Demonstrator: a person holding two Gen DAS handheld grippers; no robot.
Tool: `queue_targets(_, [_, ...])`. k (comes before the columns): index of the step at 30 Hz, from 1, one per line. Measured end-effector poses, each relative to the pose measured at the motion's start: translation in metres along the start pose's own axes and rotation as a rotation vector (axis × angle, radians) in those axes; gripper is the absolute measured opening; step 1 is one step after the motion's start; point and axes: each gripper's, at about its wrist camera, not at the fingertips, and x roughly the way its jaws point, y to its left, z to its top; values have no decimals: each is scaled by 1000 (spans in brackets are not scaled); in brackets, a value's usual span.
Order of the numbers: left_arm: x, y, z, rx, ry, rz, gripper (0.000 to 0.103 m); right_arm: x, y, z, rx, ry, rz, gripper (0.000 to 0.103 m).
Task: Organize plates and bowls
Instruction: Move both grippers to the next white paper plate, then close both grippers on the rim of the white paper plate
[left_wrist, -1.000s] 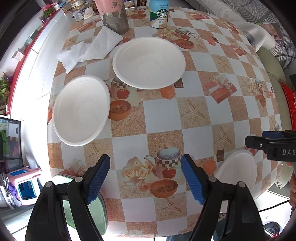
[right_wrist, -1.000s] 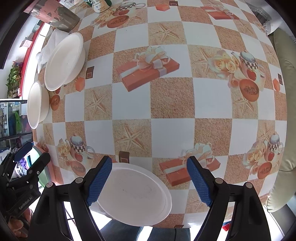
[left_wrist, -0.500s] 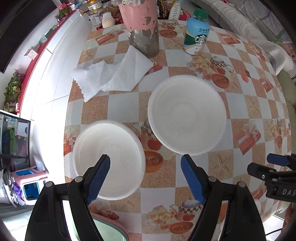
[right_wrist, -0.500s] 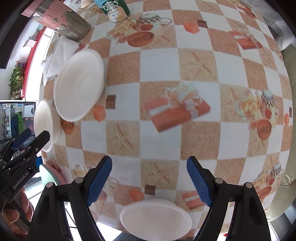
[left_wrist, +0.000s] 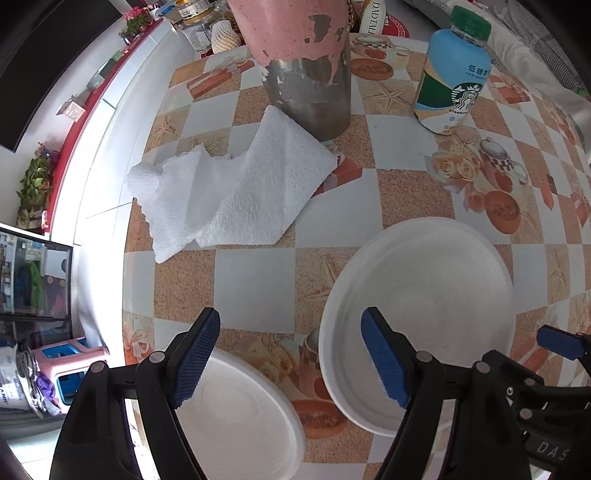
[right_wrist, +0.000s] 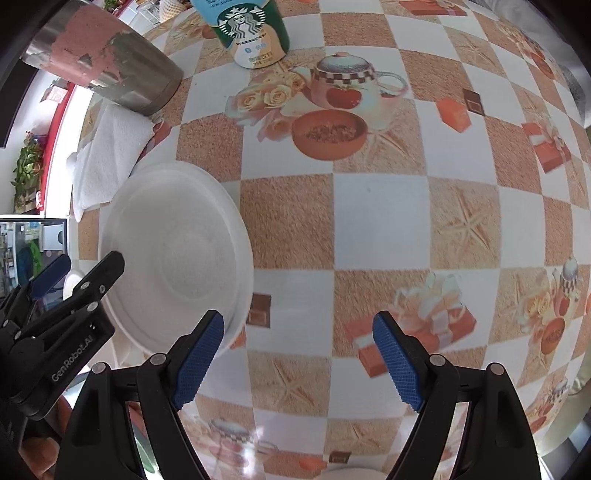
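Observation:
Two shallow white plates lie on the checked tablecloth. In the left wrist view the larger-looking plate (left_wrist: 424, 317) sits under my right finger, and a second plate (left_wrist: 240, 417) lies under my left finger. My left gripper (left_wrist: 291, 354) hangs open above the gap between them, holding nothing. In the right wrist view my right gripper (right_wrist: 297, 358) is open and empty over bare cloth, with the plate (right_wrist: 173, 254) just left of its left pad. The left gripper (right_wrist: 86, 264) shows over that plate's left rim. The right gripper (left_wrist: 524, 350) shows at the left view's right edge.
A crumpled paper towel (left_wrist: 236, 195) lies beyond the plates. Behind it stand a pink-and-steel tumbler (left_wrist: 306, 66) and a Starbucks bottle (left_wrist: 454, 81). The table's left edge (left_wrist: 129, 206) drops off beside the towel. A third white rim (right_wrist: 351, 472) peeks in at the bottom.
Both grippers have moved toward the far side of the table and sunk a little. The plates, towel, tumbler and bottle look nearer; the near plate has slid off the bottom. Jaws unchanged.

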Motion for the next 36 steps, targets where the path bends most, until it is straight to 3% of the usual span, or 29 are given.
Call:
queue_targets(4, [9,-7,5,27,7,0,80,11,10,7,-11,2,2,83])
queue_targets(5, [10,-9,5,30,10,-6,78,12,12,8,-10,-1,5,73])
queue_targets(7, [14,-12,6,28,30,-51,59,16,13,8,-12,6,33,54])
queue_targets(9, [17,-17,4,25,48,-89,42,18,13,7,-7,11,71,44])
queue_targets(11, [18,-23,1,31,62,-114,33,18,14,6,-1,9,135,31])
queue_targets(12, [18,-28,0,40,65,-120,33,19,17,6,-8,13,143,30])
queue_targets(14, [17,-37,-5,64,64,-115,32,18,20,4,-39,20,141,16])
queue_targets(21, [7,-72,-48,140,88,-142,33,17,3,-22,-96,76,99,16])
queue_targets(30, [-9,-108,-116,171,108,-165,34,17,-25,-93,-117,112,52,17])
queue_targets(36, [-13,-111,-124,143,124,-176,35,13,-29,-122,-123,85,25,17])
